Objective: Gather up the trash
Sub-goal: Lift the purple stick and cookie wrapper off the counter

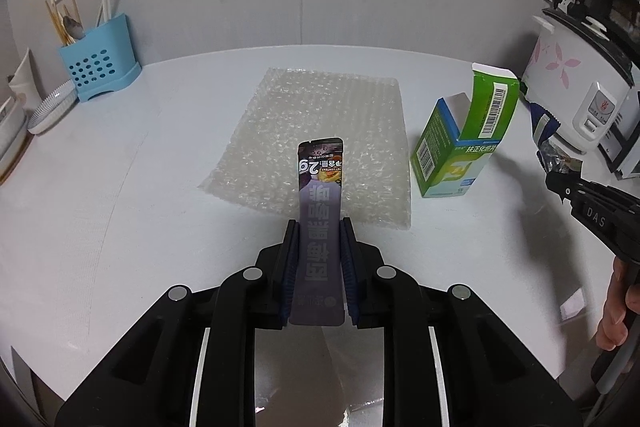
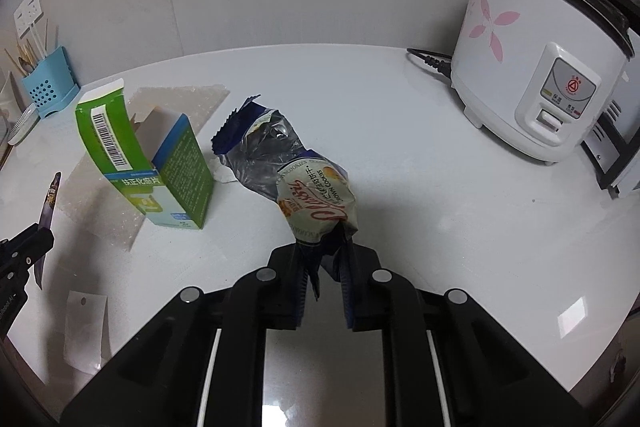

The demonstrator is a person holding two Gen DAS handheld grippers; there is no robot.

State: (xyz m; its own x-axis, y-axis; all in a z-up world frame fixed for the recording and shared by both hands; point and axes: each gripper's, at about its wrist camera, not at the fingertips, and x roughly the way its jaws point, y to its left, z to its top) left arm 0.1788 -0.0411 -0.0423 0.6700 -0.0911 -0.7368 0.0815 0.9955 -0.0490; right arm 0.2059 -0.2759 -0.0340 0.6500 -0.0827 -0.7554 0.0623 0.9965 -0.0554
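My left gripper (image 1: 319,227) is shut on a long purple sachet wrapper (image 1: 320,211) that stands up between its pads, above the white table. My right gripper (image 2: 325,247) is shut on the end of a crumpled blue and silver cookie wrapper (image 2: 296,183), held above the table. An open green and blue carton (image 1: 460,143) stands upright to the right of a sheet of bubble wrap (image 1: 324,135); the carton also shows in the right wrist view (image 2: 160,171). The right gripper with its wrapper shows at the right edge of the left wrist view (image 1: 560,167).
A blue utensil holder (image 1: 100,63) and a ribbed white dish (image 1: 52,107) stand at the back left. A white rice cooker (image 2: 536,67) with its black cord (image 2: 432,61) stands at the back right. A small clear plastic bag (image 2: 86,331) lies near the table's front left.
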